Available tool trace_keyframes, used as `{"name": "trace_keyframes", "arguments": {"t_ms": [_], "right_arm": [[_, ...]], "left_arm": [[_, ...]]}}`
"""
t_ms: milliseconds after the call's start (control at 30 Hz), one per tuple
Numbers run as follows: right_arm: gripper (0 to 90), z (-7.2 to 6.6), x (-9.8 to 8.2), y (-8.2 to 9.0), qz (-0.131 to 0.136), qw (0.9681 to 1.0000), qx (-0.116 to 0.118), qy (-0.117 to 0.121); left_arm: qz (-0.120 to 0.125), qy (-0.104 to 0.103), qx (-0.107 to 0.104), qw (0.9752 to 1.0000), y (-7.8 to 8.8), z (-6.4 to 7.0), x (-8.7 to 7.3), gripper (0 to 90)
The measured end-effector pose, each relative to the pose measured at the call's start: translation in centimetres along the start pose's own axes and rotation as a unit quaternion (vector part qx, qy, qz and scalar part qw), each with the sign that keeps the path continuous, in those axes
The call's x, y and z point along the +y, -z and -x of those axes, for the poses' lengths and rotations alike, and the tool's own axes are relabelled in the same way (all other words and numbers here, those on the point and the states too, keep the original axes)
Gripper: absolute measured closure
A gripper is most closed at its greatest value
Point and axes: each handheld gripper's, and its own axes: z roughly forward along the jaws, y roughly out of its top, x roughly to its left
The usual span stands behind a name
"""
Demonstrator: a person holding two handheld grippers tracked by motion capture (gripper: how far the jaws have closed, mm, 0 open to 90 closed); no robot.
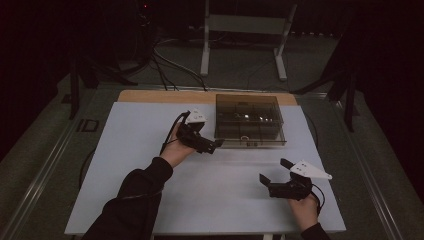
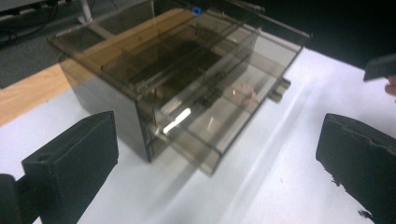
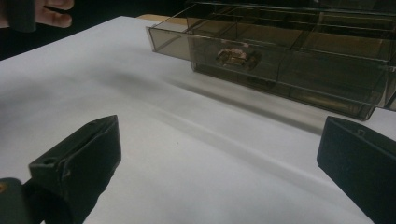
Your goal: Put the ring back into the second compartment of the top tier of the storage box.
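1. Overhead, a white sheet (image 1: 200, 195) covers most of a table, and a strip of bare wood (image 1: 165, 96) shows along the table's far edge.
2. Around the table the room is dark; a grey floor (image 1: 240, 65) lies beyond it, with cables (image 1: 167, 65) trailing across it and the white legs of a stand (image 1: 245, 35) farther back.
3. Near the far edge of the sheet sits a smoky see-through drawer box (image 1: 249, 120) with dividers inside.
4. Its lower drawer (image 2: 205, 135) stands pulled out a little toward the person, and a small coppery item (image 3: 232, 55) lies inside it.
5. Close to the box's left front corner, the left gripper (image 1: 214, 145) is held with its jaws spread wide and nothing between them; in its own view the box corner lies just ahead.
6. Well apart from the box, over the near right part of the sheet, the right gripper (image 1: 272, 172) also has its jaws wide apart and grasps nothing.
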Motion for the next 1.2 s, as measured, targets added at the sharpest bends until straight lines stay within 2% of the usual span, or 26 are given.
{"name": "trace_keyframes", "arguments": {"t_ms": [67,167,267,433,600,767,1033,1100,1200], "right_arm": [[0.1,0.0,0.0,0.0,-0.002,1.0000,0.000,-0.001],[0.1,-0.1,0.0,-0.1,-0.002,1.0000,0.000,-0.001],[0.1,-0.1,0.0,-0.1,-0.002,1.0000,0.000,0.001],[0.1,-0.1,0.0,-0.2,-0.004,1.0000,0.000,-0.001],[0.1,-0.1,0.0,-0.2,-0.004,1.0000,-0.004,0.004],[0.1,-0.1,0.1,0.0,0.000,1.0000,-0.004,0.002],[0.1,-0.2,0.2,-0.1,0.000,1.0000,-0.004,0.005],[0.1,-0.3,0.2,-0.1,0.000,1.0000,-0.004,0.006],[0.1,-0.3,0.1,-0.1,-0.002,1.0000,-0.004,0.006]], "left_arm": [[0.000,0.002,-0.005,1.0000,0.5,0.0,-0.4,0.0],[-0.005,-0.007,0.000,1.0000,1.3,-0.1,-1.1,0.0],[0.000,0.006,0.005,1.0000,2.2,-0.4,-1.9,0.0],[0.005,0.005,0.026,0.9996,3.5,-0.9,-3.2,0.0],[0.004,0.012,0.028,0.9995,4.5,-1.2,-4.3,0.0],[0.002,0.012,0.043,0.9990,5.5,-1.2,-5.7,0.0],[0.013,0.023,0.049,0.9984,7.2,-0.9,-7.1,0.0],[0.021,0.033,0.051,0.9979,8.1,-0.9,-8.1,0.0],[0.016,0.034,0.060,0.9975,8.7,-1.0,-9.1,0.0]]}}
